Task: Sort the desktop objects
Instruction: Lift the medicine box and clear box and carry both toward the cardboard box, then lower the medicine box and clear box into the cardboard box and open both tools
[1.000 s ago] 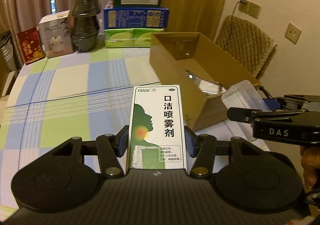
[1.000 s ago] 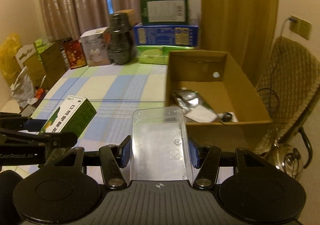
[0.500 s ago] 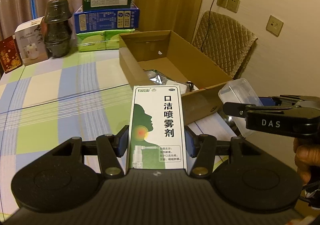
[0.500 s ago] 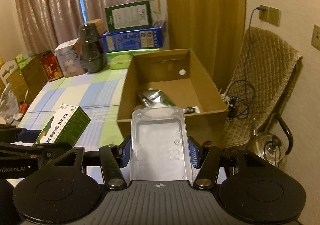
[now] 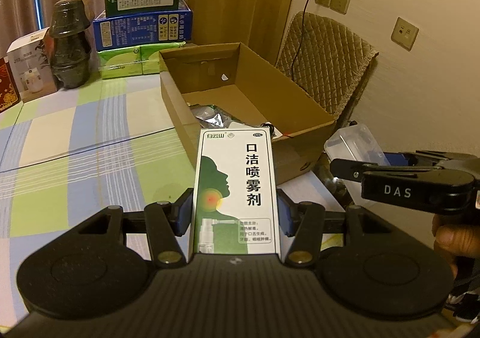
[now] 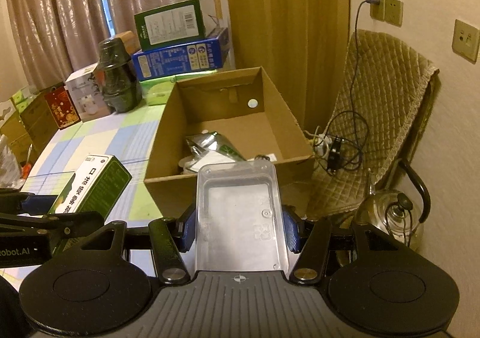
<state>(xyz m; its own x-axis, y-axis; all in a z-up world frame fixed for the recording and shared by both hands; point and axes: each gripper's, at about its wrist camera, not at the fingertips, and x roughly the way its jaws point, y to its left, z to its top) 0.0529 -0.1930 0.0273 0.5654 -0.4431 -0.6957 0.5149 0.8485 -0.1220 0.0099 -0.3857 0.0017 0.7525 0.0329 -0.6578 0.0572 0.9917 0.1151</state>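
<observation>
My left gripper is shut on a white and green medicine box with Chinese print, held lengthwise between the blue pads. The right gripper is shut on a clear plastic box. Both are held in the air before an open cardboard box that stands on the checked tablecloth and holds a foil pouch and small items. In the left wrist view the right gripper with the clear box is at the right. In the right wrist view the medicine box is at the left.
At the table's far end stand a dark wrapped jar, a white carton and stacked green and blue cartons. A quilted chair with cables and a metal kettle are right of the table. A person's fingers grip the right handle.
Both grippers have swung to the right with their loads, so the cardboard box has moved from the right side toward the middle of both views. Neither grip has changed.
</observation>
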